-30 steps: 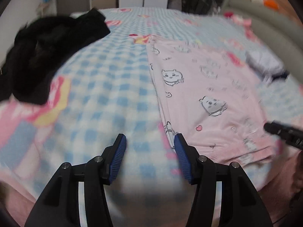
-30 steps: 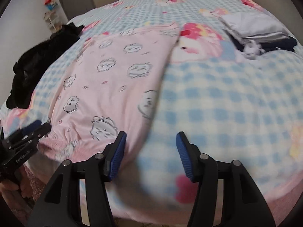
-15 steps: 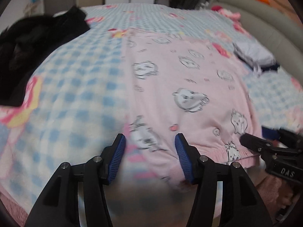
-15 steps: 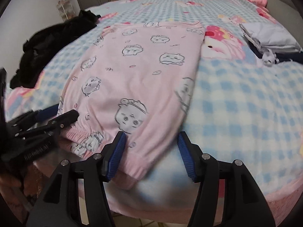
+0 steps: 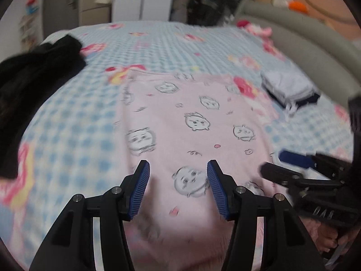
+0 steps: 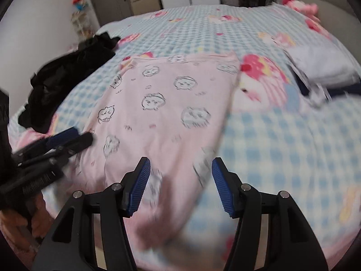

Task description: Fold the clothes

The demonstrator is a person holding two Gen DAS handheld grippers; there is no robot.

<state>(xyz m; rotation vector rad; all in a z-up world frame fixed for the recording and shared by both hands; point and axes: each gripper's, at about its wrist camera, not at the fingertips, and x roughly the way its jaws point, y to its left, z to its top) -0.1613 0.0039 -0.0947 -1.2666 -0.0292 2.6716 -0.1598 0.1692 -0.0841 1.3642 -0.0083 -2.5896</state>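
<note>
A pink garment [image 5: 187, 117] [image 6: 171, 103] printed with cartoon faces lies flat on the blue checked bedspread [image 5: 74, 122] [image 6: 282, 140]. My left gripper [image 5: 178, 180] hovers over the garment's near edge, left of its middle; its jaws are closing a little, and no cloth is pinched between the pads. My right gripper [image 6: 180, 178] stands open over the near right part of the same edge, also holding nothing. Each gripper shows in the other's view: the right gripper [image 5: 291, 167] at the right side, the left gripper [image 6: 67, 137] at the left side.
A heap of black clothes [image 5: 33, 72] [image 6: 67, 76] lies on the bed's left side. A folded grey and dark stack [image 5: 288, 88] [image 6: 322, 63] sits at the right. A grey padded headboard [image 5: 293, 38] curves along the far right, with a pink plush toy [image 6: 300, 5] beside it.
Both grippers have moved sideways toward each other along the bed's near edge. Both now sit over the pink garment instead of the bare bedspread beside it.
</note>
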